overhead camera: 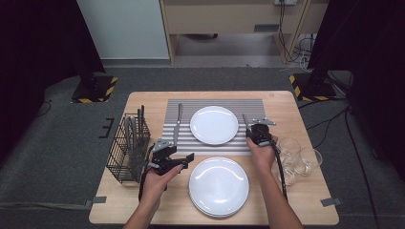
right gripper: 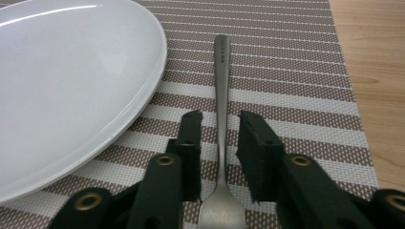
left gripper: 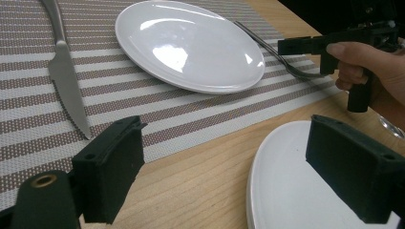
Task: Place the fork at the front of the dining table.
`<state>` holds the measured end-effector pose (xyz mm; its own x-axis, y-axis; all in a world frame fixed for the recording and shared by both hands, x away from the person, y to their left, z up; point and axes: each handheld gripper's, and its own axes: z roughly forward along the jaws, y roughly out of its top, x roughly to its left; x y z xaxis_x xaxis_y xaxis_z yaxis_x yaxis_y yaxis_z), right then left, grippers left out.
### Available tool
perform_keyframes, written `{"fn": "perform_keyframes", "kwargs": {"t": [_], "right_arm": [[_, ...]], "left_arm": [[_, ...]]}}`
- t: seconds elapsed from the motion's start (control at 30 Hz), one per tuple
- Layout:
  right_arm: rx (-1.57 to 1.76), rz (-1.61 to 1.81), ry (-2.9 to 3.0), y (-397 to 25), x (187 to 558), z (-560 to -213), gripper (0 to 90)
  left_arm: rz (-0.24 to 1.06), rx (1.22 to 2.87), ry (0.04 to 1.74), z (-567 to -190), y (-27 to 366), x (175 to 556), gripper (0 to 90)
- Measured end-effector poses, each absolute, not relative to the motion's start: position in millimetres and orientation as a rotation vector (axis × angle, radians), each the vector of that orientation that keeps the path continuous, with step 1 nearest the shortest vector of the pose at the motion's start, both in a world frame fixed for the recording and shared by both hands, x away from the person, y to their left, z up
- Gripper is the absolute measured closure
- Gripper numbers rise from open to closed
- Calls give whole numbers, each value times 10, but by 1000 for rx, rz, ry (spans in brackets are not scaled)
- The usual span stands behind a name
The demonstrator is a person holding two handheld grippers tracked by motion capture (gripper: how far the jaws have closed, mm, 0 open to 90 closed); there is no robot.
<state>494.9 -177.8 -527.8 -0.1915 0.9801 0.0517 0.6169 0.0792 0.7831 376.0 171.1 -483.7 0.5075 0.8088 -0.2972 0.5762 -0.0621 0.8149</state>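
Note:
A white plate (overhead camera: pixel 214 125) lies on a striped placemat (overhead camera: pixel 215 107). Left of the plate is a knife (overhead camera: pixel 177 121) and right of it a fork (overhead camera: pixel 244 120). In the right gripper view the fork (right gripper: pixel 221 71) lies flat on the mat, tines toward the camera. My right gripper (right gripper: pixel 220 119) straddles its handle, jaws slightly apart with a gap on each side. My left gripper (left gripper: pixel 224 143) stands wide open with nothing in it, over the bare wood between the mat's near edge and a stack of white plates (left gripper: pixel 296 191). In the high view the left gripper (overhead camera: pixel 187 160) is left of that stack (overhead camera: pixel 218 186).
A black wire basket (overhead camera: pixel 128 148) with several pieces of cutlery stands at the table's left edge. Clear glasses (overhead camera: pixel 296 160) cluster at the right, close to my right forearm. The knife (left gripper: pixel 62 71) lies ahead and left of the left gripper.

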Motion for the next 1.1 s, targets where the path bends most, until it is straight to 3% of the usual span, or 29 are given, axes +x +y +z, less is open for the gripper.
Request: {"fn": "perform_keyframes", "kwargs": {"t": [0.2, 0.87, 1.1], "right_arm": [[1568, 915, 1899, -1772, 4894, -5289, 570], [1554, 863, 1917, -1772, 4881, -5339, 835], [1554, 859, 1910, -1751, 4911, -5341, 861]], "left_arm": [[295, 1754, 1165, -4827, 1690, 3743, 123], [289, 1752, 1164, -4824, 1684, 3742, 124], [284, 1753, 1164, -4832, 1673, 3743, 124]]}}
